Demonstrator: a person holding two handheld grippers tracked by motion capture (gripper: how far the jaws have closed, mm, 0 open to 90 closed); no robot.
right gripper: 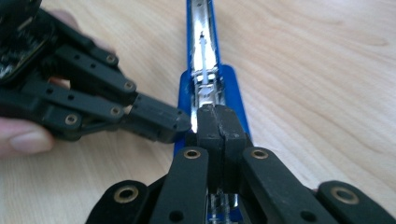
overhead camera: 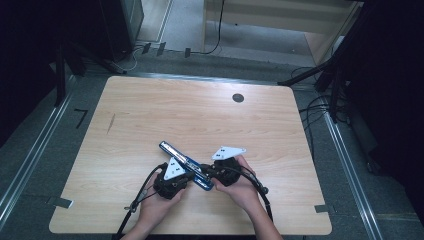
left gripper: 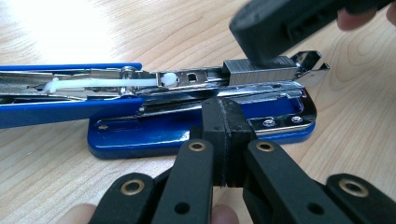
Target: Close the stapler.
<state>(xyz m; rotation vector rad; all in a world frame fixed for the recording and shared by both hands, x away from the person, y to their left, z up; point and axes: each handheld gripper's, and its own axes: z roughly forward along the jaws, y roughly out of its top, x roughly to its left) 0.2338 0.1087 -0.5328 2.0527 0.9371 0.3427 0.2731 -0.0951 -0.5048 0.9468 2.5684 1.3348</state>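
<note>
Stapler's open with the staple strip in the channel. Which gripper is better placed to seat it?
Right, probably. The right gripper, jaws shut, sits on the staple strip in the stapler. The left gripper, also shut, braces against its base.

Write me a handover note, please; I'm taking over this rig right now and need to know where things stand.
Left gripper: shut, fingers against the near edge of the blue stapler, steadying it.
Right gripper: shut, fingers over the staple strip in the channel.
Stapler: lying opened flat near the front of the wooden table, top arm folded back.
Done: stapler opened, staple strip in the channel.
Left: probably seat the strip fully, then close the stapler.
</note>
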